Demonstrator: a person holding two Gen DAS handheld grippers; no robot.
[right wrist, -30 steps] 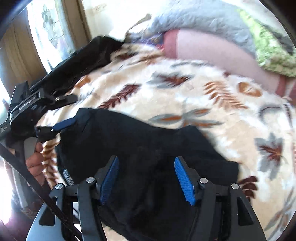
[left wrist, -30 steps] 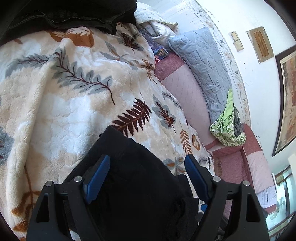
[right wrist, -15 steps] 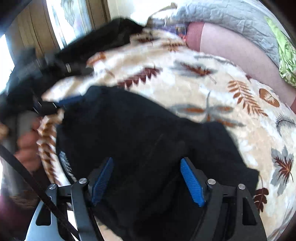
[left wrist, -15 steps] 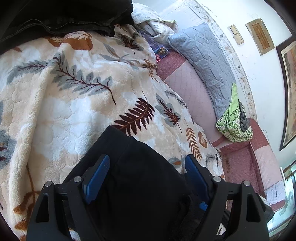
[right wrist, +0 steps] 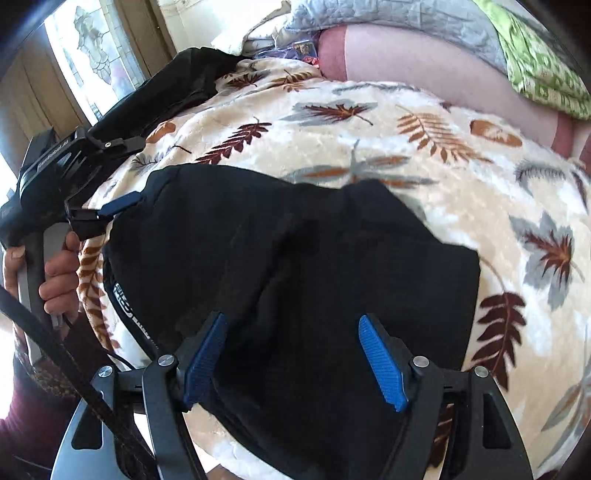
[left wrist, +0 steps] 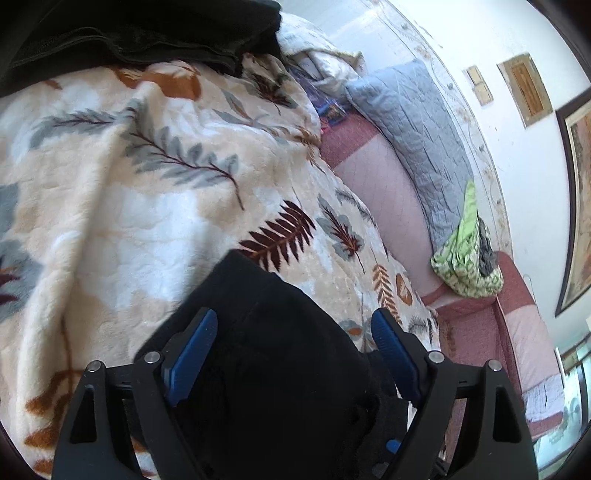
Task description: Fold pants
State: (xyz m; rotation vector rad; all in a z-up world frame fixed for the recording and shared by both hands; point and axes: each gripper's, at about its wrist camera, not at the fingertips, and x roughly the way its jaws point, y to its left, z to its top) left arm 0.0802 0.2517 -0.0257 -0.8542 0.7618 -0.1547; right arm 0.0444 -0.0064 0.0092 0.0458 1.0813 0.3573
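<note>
The black pants (right wrist: 295, 266) lie folded into a thick bundle on the cream leaf-print blanket (right wrist: 424, 155). My right gripper (right wrist: 291, 325) is open above their near edge, holding nothing. My left gripper (left wrist: 293, 321) is open, its blue pads either side of the pants' (left wrist: 273, 350) end. In the right wrist view the left gripper (right wrist: 110, 177) is at the pants' far left corner, one blue fingertip (right wrist: 120, 203) next to the cloth.
Another dark garment (left wrist: 140, 33) lies at the blanket's far edge. A grey quilted pillow (left wrist: 417, 122), a green patterned cloth (left wrist: 465, 258) and a pink mattress (left wrist: 384, 188) lie beyond. The blanket's near edge drops off below the pants.
The right gripper has pulled back a little and steadied over the pants. The left gripper has shifted slightly. The pants lie still.
</note>
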